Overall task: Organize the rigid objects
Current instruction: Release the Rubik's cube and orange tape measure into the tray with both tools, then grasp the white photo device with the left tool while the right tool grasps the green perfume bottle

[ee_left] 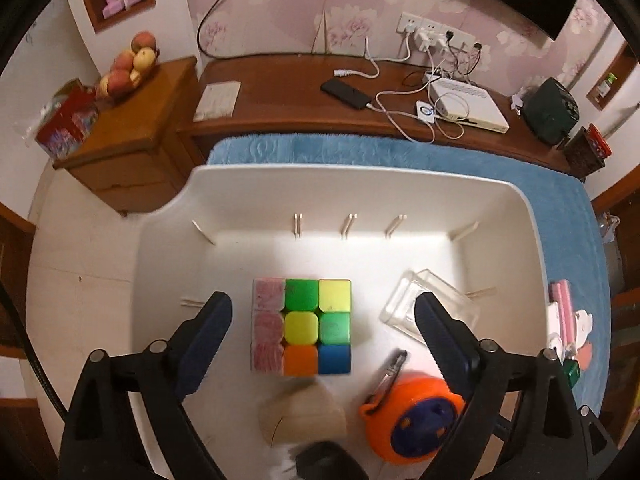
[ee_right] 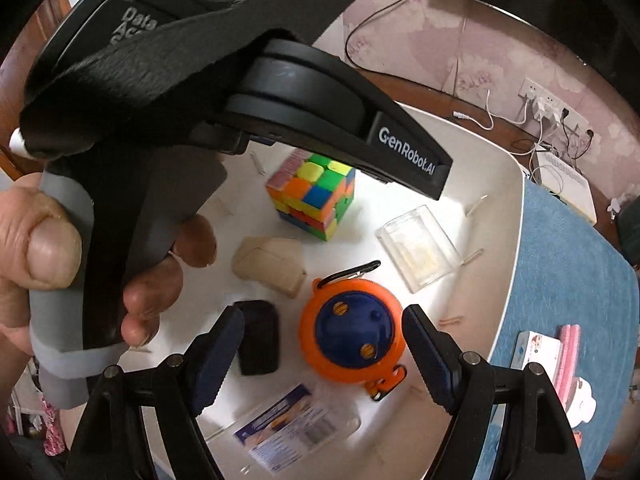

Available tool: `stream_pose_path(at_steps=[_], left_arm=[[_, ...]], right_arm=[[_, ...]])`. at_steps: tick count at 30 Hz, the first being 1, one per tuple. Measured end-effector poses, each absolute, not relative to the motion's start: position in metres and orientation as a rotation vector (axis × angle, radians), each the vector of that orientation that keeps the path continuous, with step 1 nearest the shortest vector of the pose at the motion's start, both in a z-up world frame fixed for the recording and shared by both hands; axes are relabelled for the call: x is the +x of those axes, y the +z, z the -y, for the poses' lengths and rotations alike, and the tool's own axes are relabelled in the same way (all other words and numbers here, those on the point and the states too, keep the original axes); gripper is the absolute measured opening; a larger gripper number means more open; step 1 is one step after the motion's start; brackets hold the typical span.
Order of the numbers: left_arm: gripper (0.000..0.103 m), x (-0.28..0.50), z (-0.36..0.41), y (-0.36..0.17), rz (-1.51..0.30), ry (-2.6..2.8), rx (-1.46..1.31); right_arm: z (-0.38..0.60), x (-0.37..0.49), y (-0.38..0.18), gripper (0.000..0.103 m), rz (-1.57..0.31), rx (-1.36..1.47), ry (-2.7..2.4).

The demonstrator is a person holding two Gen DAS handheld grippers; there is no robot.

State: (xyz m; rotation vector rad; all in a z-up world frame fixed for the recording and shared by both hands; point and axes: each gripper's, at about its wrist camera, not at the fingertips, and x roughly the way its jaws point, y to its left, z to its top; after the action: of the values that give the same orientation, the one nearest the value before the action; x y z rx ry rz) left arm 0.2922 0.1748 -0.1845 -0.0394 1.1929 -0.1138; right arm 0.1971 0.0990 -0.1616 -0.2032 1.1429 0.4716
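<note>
A white bin (ee_left: 400, 184) (ee_right: 512, 216) holds a colourful puzzle cube (ee_left: 302, 326) (ee_right: 314, 194), a clear plastic box (ee_left: 430, 306) (ee_right: 418, 248), a beige wooden piece (ee_left: 302, 414) (ee_right: 270, 266), an orange and blue round toy (ee_left: 412, 418) (ee_right: 352, 336), a black block (ee_right: 258, 338) and a printed card pack (ee_right: 296, 436). My left gripper (ee_left: 322, 316) is open above the cube, its fingers on either side and apart from it. My right gripper (ee_right: 324, 330) is open over the orange toy and the black block. The left gripper's body fills the top left of the right wrist view.
The bin rests on a blue mat (ee_left: 560, 208) (ee_right: 560, 280). Pink and white items (ee_left: 566, 320) (ee_right: 560, 356) lie right of the bin. Behind stands a wooden desk (ee_left: 288, 72) with a phone (ee_left: 346, 94), cables and a white device (ee_left: 466, 100). A side cabinet (ee_left: 128, 132) holds fruit.
</note>
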Motion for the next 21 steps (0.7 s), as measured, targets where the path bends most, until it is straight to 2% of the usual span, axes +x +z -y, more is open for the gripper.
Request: stream_pose_path(at_steps=[14, 21], left_arm=[[0.097, 0.229, -0.167, -0.098, -1.037, -0.130, -0.126], [0.097, 0.197, -0.129, -0.050, -0.947, -0.161, -0.148]], right_arm=[[-0.073, 0.147, -0.124, 0.082, -1.090, -0.212, 0.474], [-0.010, 0.121, -0.103, 0.082, -1.038, -0.122, 0.472]])
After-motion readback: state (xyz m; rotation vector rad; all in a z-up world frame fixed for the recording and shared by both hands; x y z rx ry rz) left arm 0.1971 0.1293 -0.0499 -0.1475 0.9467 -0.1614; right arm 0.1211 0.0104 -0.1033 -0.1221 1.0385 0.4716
